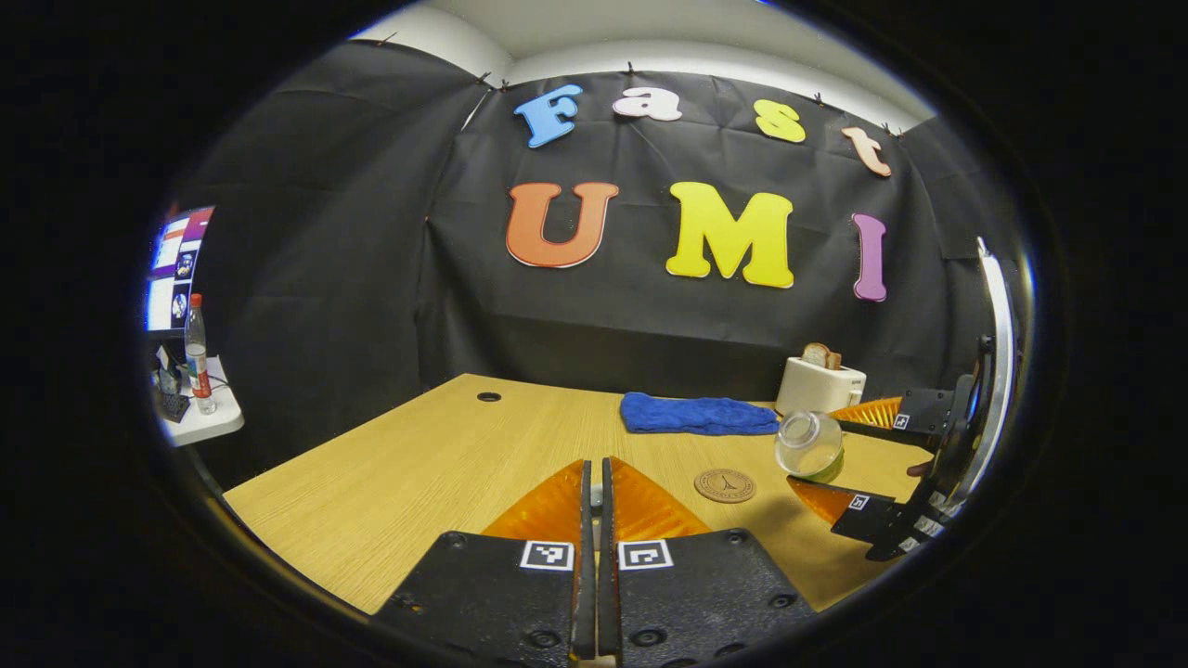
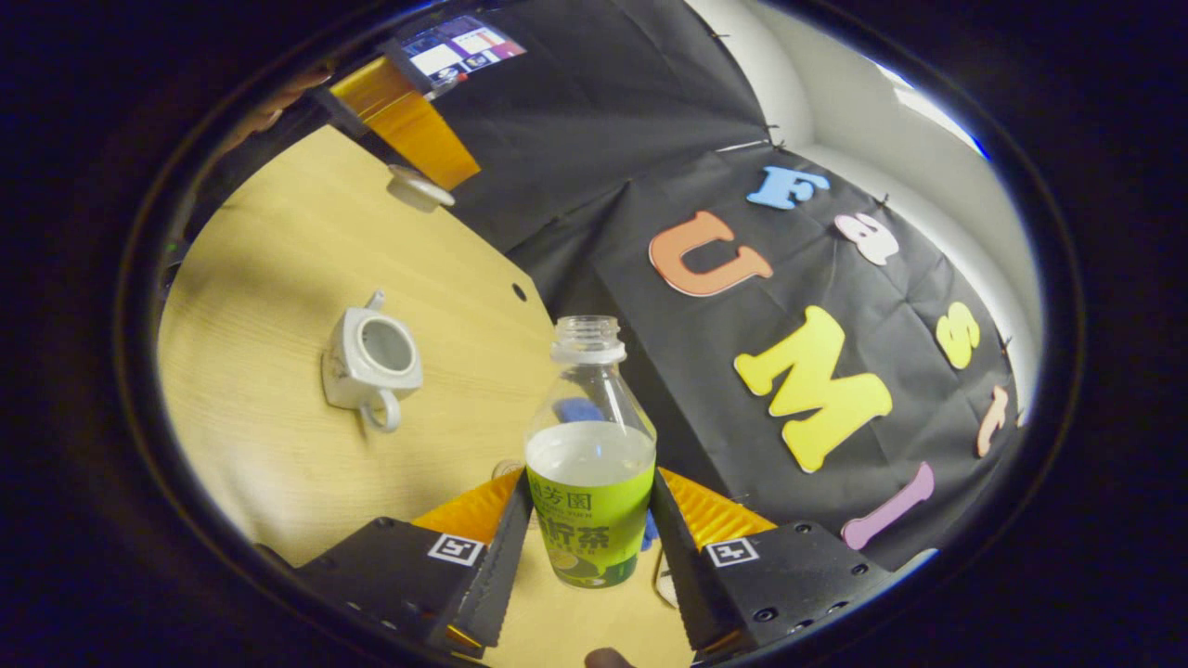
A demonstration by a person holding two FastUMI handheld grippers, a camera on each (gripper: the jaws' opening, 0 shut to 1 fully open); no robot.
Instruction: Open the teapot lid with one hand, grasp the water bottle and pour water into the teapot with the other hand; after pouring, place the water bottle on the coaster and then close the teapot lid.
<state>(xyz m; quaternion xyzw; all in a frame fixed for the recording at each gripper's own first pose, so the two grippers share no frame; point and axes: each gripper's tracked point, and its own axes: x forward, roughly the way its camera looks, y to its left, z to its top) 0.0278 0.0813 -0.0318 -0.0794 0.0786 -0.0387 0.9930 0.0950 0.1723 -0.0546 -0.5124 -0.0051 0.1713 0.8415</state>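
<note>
An uncapped water bottle [image 2: 590, 482] with a green label, partly full, stands between my right gripper's [image 2: 589, 496] fingers, which press on both its sides. In the left gripper view the right gripper [image 1: 826, 452] holds the bottle [image 1: 809, 445] tilted above the table, base toward me, over the round brown coaster [image 1: 725, 485]. The white teapot [image 2: 371, 357] sits lidless on the table, left of the bottle. My left gripper [image 1: 594, 468] is shut; in the right gripper view the left gripper [image 2: 436, 162] holds the white teapot lid [image 2: 419, 188] up beyond the pot.
A folded blue towel [image 1: 698, 414] and a white toaster [image 1: 819, 382] with bread lie at the table's [image 1: 418, 464] back. A cable hole [image 1: 488, 396] is near the far left edge. A side table [image 1: 200, 422] with another bottle and a monitor [image 1: 176, 269] stands off left.
</note>
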